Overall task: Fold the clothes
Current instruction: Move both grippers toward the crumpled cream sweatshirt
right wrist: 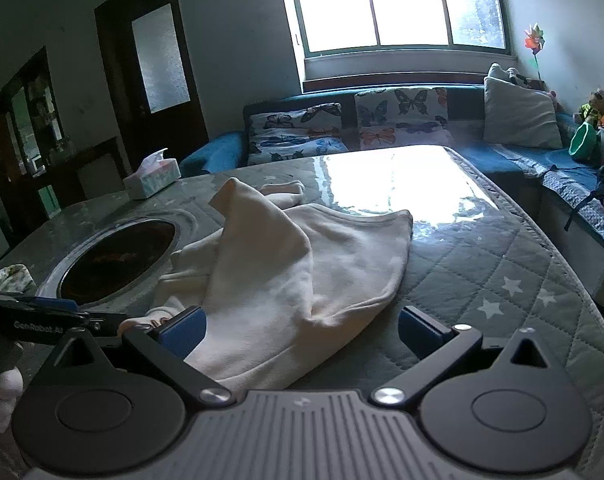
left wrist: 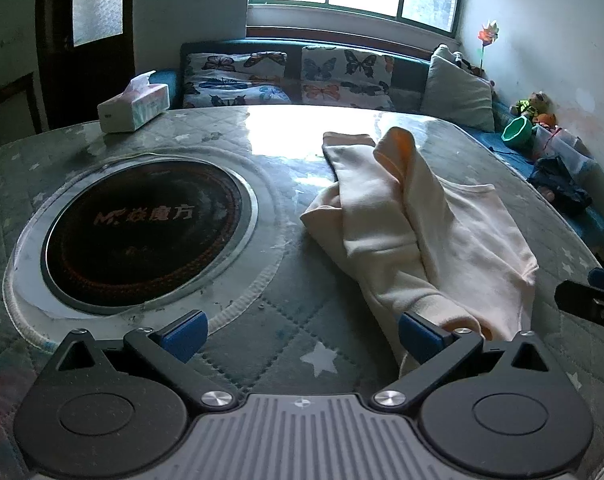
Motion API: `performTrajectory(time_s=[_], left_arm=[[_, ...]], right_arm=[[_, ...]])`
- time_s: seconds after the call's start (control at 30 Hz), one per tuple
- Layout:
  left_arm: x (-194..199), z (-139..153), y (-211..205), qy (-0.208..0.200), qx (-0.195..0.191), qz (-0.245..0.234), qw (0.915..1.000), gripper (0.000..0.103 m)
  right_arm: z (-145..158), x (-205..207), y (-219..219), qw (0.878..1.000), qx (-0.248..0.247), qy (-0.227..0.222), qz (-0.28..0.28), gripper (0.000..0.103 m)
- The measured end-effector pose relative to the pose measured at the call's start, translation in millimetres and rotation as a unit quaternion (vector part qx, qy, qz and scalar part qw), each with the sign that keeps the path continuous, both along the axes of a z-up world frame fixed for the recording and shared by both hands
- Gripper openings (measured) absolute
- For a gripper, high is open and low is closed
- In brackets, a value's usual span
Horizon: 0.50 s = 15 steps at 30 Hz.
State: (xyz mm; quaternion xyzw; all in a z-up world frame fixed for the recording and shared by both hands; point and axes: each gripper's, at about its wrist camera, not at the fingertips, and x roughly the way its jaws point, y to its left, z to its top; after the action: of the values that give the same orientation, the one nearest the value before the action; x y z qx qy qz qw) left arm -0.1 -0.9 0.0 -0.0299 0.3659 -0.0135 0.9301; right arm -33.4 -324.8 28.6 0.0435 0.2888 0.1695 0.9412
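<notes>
Cream fabric, a long-sleeved garment (left wrist: pixel 413 216), lies rumpled on the quilted table cover (left wrist: pixel 286 320), right of the round inset cooktop (left wrist: pixel 142 232), with one fold standing up in a peak. Its long axis runs from the near edge away toward the window, slanting slightly left in the left wrist view. The left gripper (left wrist: pixel 302 332) hovers with jaws spread wide and nothing between them; the near cuff sits just beside its right finger, so the cloth lies to its right. The right gripper (right wrist: pixel 302 332) also stands wide and empty, and the near hem spreads directly between and ahead of its fingers. By that layout the right gripper looks better placed to pinch the near edge, while the left would need to shift rightward first.
</notes>
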Motion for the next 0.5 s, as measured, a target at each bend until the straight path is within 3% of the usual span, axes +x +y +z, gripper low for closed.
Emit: performTrajectory(time_s=[0.5], left_arm=[[-9, 2, -21, 0.021, 0.007, -0.007, 0.9997, 0.103]], right_arm=[[-1, -6, 8, 1.000, -0.006, 0.014, 0.024, 0.103]])
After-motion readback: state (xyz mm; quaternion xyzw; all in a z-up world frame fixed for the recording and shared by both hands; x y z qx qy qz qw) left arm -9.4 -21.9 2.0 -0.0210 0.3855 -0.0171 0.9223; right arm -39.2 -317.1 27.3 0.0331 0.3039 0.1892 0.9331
